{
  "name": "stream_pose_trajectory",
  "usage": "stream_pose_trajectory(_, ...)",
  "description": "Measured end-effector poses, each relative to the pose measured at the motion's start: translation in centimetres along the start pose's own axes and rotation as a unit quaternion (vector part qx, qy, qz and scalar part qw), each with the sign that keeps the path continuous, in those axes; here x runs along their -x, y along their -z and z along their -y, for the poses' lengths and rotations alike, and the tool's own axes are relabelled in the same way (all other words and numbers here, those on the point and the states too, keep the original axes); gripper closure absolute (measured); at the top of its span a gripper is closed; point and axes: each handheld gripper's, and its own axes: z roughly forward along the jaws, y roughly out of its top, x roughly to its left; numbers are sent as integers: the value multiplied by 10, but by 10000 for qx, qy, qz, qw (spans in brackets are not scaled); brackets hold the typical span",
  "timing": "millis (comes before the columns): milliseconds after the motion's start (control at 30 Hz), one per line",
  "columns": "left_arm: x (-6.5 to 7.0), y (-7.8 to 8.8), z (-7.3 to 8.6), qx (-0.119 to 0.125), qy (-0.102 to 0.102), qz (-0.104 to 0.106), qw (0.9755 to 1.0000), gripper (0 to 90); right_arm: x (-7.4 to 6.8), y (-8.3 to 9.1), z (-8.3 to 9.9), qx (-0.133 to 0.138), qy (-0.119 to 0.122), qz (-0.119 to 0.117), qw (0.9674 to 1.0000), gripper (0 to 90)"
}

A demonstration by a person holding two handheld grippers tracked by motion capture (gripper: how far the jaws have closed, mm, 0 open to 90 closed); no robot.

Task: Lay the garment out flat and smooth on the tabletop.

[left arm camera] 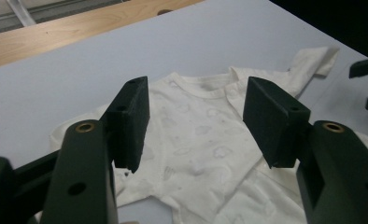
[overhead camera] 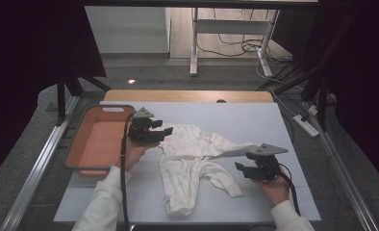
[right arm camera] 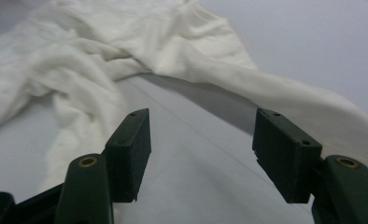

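White cotton baby bodysuit [overhead camera: 192, 161] is spread crumpled on the bench; left tongs [overhead camera: 164, 131] and right tongs [overhead camera: 240, 168], both open and empty, are held flanking it, probably for grasping.

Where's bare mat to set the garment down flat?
Free: the far strip of the grey mat beyond the white baby garment, and the near-right corner. Crowded: mid-mat, and the left edge by the orange bin.

Probably a lab or recording studio: black curtains [overhead camera: 29, 57] flank a pale worktop [overhead camera: 245, 120], cables [overhead camera: 235, 45] trail over grey carpet (the dim background is hard to read).
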Motion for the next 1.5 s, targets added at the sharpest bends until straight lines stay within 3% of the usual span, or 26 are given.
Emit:
stream_pose_trajectory(200,3,-3,0,-41,-32,41,10000,399,21,-4,7,-242,-255,378,9987,372)
stream_pose_trajectory(433,3,-6,1,-82,-17,52,10000,396,35,-5,10,-334,-366,647,9967,375)
stream_pose_trajectory(700,3,-5,1,-72,-11,27,10000,395,54,12,4,-34,-620,845,9945,385)
stream_pose_trajectory(800,1,-4,1,-34,5,18,10000,395,63,18,3,39,-640,1020,9927,396)
stream_pose_trajectory(1033,2,-7,0,-65,10,30,10000,394,74,22,-11,183,-789,911,9925,395)
stream_pose_trajectory(1167,3,-8,0,-81,-24,36,10000,393,75,15,-13,16,-828,777,9935,397)
stream_pose_trajectory(1300,3,-6,0,-59,-8,30,10000,393,67,14,-4,-98,-829,682,9942,417)
stream_pose_trajectory(1500,1,-5,0,-38,-9,40,10000,393,47,13,6,-301,-556,492,9968,440)
